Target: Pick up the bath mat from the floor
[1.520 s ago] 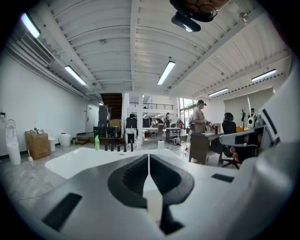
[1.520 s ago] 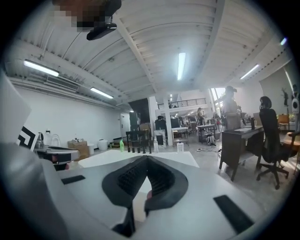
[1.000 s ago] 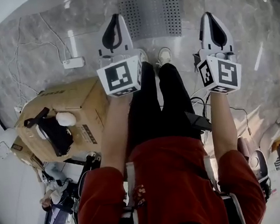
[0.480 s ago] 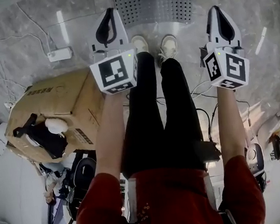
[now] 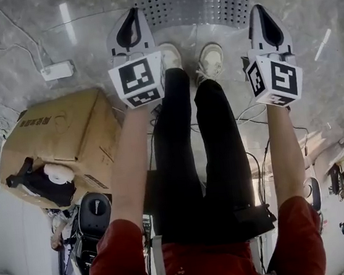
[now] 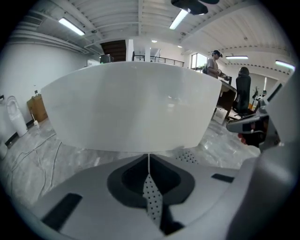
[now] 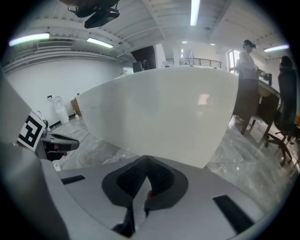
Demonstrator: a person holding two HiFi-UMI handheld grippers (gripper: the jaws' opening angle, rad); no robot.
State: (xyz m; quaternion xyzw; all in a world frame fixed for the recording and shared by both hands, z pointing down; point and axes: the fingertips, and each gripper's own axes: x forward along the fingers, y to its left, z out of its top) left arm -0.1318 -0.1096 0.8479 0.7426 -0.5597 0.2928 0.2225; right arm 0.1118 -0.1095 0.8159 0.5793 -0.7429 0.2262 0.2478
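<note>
Not lifted yet: bath mat [image 5: 192, 0] flat on floor [image 5: 22, 34] at twelve o'clock; left claw [image 5: 133, 15], right claw [image 5: 260, 12] pinched closed, empty.

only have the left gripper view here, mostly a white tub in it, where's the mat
Observer: In the head view the mat lies flat on the floor just ahead of the person's shoes. It spans from the left gripper to the right gripper.
Operator: right jaws open or shut
Observer: Shut, with nothing between them, going by the right gripper view.
Operator: anything on the floor on my left
Observer: A cardboard box, down-left of the left gripper in the head view.
</note>
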